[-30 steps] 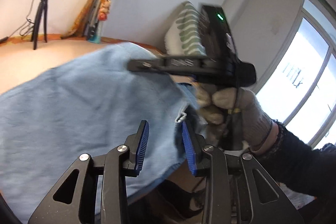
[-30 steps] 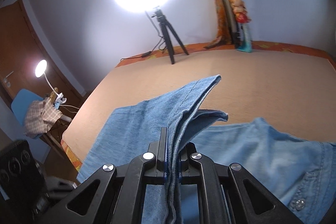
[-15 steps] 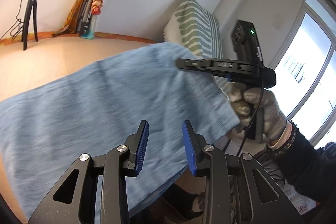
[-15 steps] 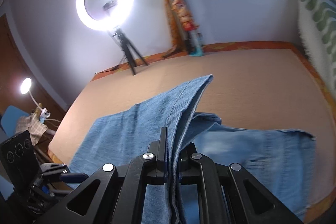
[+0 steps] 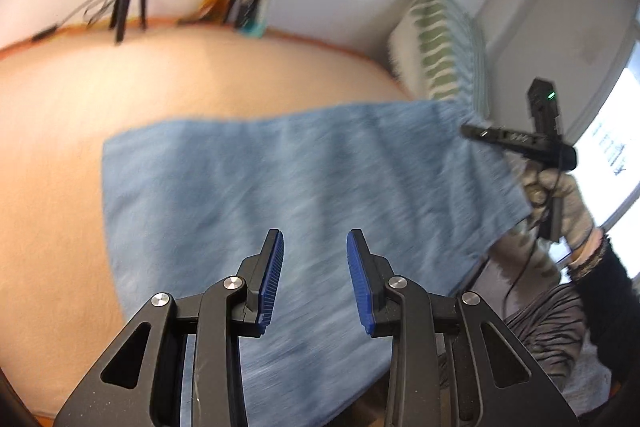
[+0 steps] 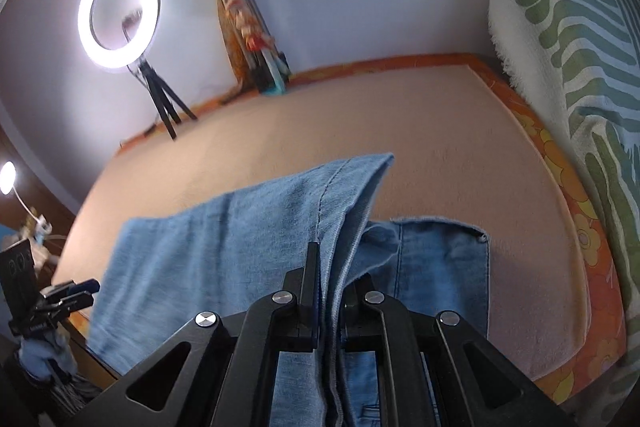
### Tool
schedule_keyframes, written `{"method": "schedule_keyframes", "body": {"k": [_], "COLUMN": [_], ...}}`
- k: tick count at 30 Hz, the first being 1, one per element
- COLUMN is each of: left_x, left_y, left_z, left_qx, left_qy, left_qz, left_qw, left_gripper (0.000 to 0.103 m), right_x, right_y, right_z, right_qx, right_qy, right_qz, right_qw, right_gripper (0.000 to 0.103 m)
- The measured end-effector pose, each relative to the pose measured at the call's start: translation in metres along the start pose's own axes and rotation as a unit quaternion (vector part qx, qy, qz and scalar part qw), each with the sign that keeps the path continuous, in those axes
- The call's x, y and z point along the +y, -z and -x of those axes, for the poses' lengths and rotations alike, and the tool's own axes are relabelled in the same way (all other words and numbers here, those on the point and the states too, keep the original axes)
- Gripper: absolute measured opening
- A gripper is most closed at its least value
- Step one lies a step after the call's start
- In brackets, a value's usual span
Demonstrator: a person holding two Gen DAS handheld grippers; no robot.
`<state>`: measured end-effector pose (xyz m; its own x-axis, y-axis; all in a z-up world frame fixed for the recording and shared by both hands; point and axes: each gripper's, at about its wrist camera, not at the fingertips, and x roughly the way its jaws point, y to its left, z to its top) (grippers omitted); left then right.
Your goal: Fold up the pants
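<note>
Light blue jeans (image 5: pixel 280 179) lie spread over the peach bed cover (image 5: pixel 180 79), blurred by motion. My left gripper (image 5: pixel 316 267) hovers over their near edge, open, with nothing pinched between its blue pads (image 5: pixel 272 275). My right gripper (image 6: pixel 332 267) is shut on a raised fold of the jeans (image 6: pixel 224 239), which drapes forward from its jaws above a lower denim layer (image 6: pixel 440 259). The left wrist view shows the right gripper (image 5: pixel 516 141) at the far right in a gloved hand (image 5: pixel 568 203), at the cloth's right corner. The right wrist view shows the left gripper (image 6: pixel 68 295) at the lower left.
A green-striped pillow (image 6: pixel 580 47) stands along the bed's right side. A ring light (image 6: pixel 119 15) on a tripod and a folded orange item (image 6: pixel 240 19) lean at the far wall. A bright window (image 5: pixel 616 147) is on the right. The bed's edge runs just beneath the left gripper.
The right gripper has carried its fold of jeans to the right, away from the left gripper, stretching the cloth flatter. The left gripper has sunk toward the bed and tilted down. Both jaws are unchanged.
</note>
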<state>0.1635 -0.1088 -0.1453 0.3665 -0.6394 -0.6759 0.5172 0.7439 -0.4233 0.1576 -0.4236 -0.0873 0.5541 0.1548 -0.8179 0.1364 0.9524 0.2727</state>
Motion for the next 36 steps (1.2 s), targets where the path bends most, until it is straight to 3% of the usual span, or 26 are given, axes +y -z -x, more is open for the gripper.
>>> {"method": "schedule_keyframes", "body": {"k": [4,7,8,9,13,19,21,24,26,27,29,33,36], "left_x": [0.014,0.017,0.017,0.018,0.02,0.023,0.024,0.027,0.028,0.029,0.031,0.033,0.031], "left_y": [0.011,0.012,0.01,0.01,0.01,0.01,0.01,0.01,0.01,0.011,0.011,0.01,0.009], "left_z": [-0.009,-0.009,-0.008,-0.008,-0.01,-0.012,-0.011,-0.008,-0.004,-0.003,-0.002,-0.001,0.003], "left_qx": [0.024,0.023,0.022,0.021,0.018,0.018,0.016,0.012,0.008,0.008,0.007,0.005,0.001], "left_qy": [-0.005,-0.011,-0.011,-0.012,-0.015,-0.018,-0.018,-0.02,-0.024,-0.024,-0.025,-0.024,-0.03], "left_qz": [0.026,0.029,0.031,0.033,0.036,0.036,0.039,0.043,0.042,0.042,0.044,0.05,0.041], "left_qw": [0.9994,0.9993,0.9992,0.9992,0.9991,0.999,0.9989,0.9988,0.9988,0.9988,0.9987,0.9984,0.9987], "left_gripper": [0.031,0.031,0.031,0.031,0.031,0.031,0.031,0.031,0.031,0.031,0.031,0.031,0.031], "right_x": [-0.014,-0.03,-0.033,-0.04,-0.068,-0.094,-0.09,-0.067,-0.03,-0.008,0.026,0.011,-0.008], "right_y": [0.004,0.005,0.005,0.003,-0.004,-0.01,-0.01,-0.017,-0.02,-0.019,-0.009,-0.005,-0.012], "right_z": [-0.015,-0.026,-0.028,-0.03,-0.043,-0.073,-0.07,-0.046,-0.015,-0.002,0.007,-0.03,-0.039], "right_qx": [0.029,0.053,0.056,0.061,0.061,0.064,0.055,0.017,-0.031,-0.057,-0.089,-0.019,-0.001], "right_qy": [-0.017,-0.045,-0.049,-0.07,-0.141,-0.172,-0.158,-0.121,-0.06,-0.016,0.051,0.067,0.038], "right_qz": [-0.003,-0.02,-0.026,-0.039,-0.113,-0.201,-0.193,-0.128,-0.02,0.052,0.165,0.15,0.103], "right_qw": [0.999,0.997,0.997,0.995,0.982,0.962,0.967,0.984,0.998,0.997,0.981,0.986,0.994], "right_gripper": [0.005,0.014,0.03,0.038,0.041,0.036,0.018,0.009,0.007,0.006,0.006,0.005,0.006]}}
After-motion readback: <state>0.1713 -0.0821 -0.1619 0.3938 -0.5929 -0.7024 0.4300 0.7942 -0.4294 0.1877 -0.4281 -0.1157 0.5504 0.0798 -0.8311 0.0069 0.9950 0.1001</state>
